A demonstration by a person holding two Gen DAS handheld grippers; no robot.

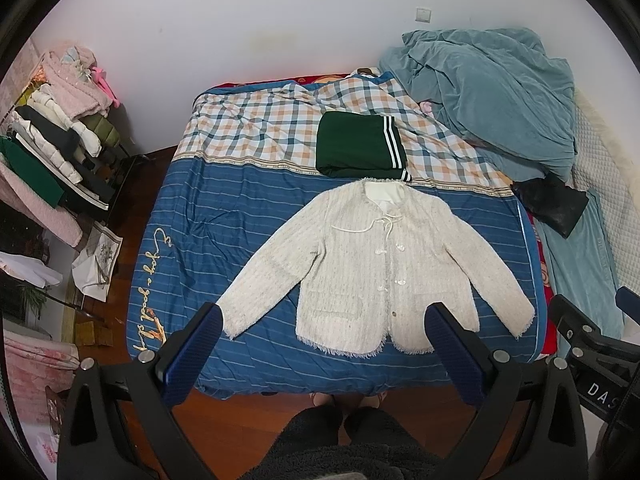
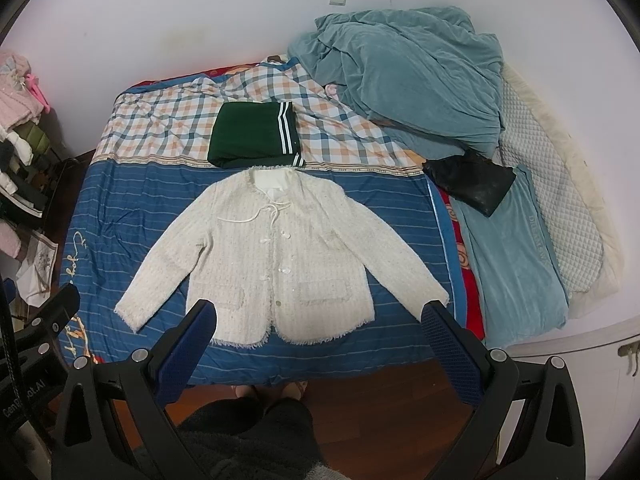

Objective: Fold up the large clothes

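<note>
Cream tweed jacket (image 1: 372,268) lies flat, front up, buttoned, w/ both sleeves spread out to the sides, at center of frame on the blue striped part of the bed cover (image 1: 224,216); its fringed hem is near the lower edge of the bed. In the right wrist view the same jacket (image 2: 280,256) sits center-left. Just above its collar, touching or nearly so, is a folded dark green garment (image 1: 360,146) w/ white stripes, resting on the plaid section of the cover. Upper right of frame: a heap of teal blanket (image 1: 492,92); below it, right of the jacket, a black bag (image 1: 552,204), well apart from the sleeve. Left edge of frame in the left wrist view: a rack of piled clothes (image 1: 52,128). Left tongs (image 1: 324,340) are spread wide, holding nothing, hovering at the lower part of frame over the jacket's hem and one sleeve cuff. Right tongs (image 2: 320,340) also spread wide and empty, lower frame, over the hem and the other cuff. Neither pair touches fabric. Person's dark-clad legs and feet show at bottom center on the wood floor (image 2: 380,400).
</note>
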